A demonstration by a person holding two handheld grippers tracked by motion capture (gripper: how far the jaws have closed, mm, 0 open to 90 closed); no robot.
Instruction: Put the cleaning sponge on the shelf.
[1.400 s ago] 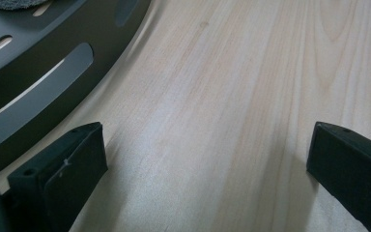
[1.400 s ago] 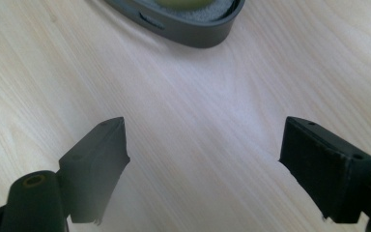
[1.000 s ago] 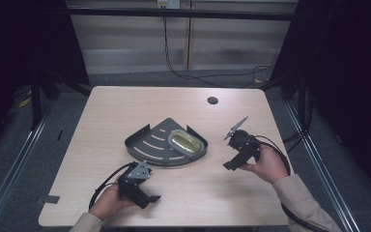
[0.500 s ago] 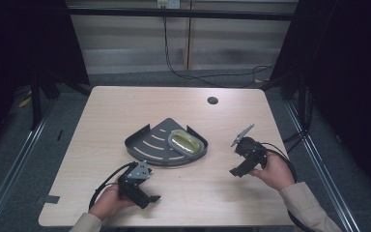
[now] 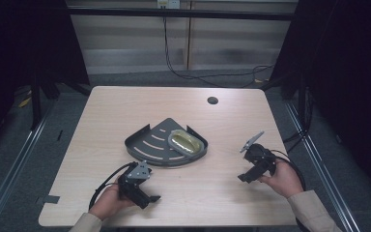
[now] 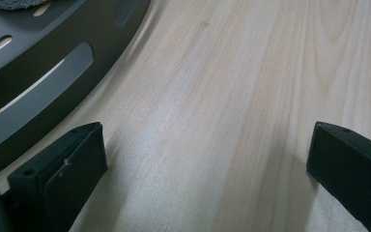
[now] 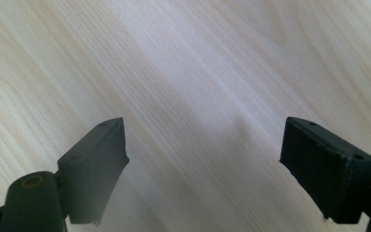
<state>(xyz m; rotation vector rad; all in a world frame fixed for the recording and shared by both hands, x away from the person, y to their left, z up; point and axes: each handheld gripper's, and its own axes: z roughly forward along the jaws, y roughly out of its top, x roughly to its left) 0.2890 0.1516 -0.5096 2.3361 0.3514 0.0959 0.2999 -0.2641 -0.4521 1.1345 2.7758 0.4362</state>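
From the high view, your left gripper (image 5: 142,193) rests on the tabletop (image 5: 125,111) near the near edge, left of the middle, and your right gripper (image 5: 251,171) sits toward the right edge, pointing inward. Between them, about mid-table, lies the dark corner shelf (image 5: 149,145) with its curved rim toward you and its point away. A coil of yellowish tape (image 5: 187,141) lies in the shelf's right part, against the raised wall. A small round hole (image 5: 212,100) sits near the far edge, well apart from everything.

In the left gripper view, your jaws stand wide apart over bare wood with nothing between them. The slotted floor of the shelf (image 6: 38,63) fills the upper left, its curved rim just beside your left jaw. If you mean to steady the shelf, come onto that rim squarely, one jaw over and one under, so it does not skate across the wood.

In the right gripper view, your jaws are equally wide and empty, with plain wood grain (image 7: 198,72) under them. To take the coil, I would bring this gripper over the shelf wall from the right, tilt down, and close across one side of the ring rather than its whole width.
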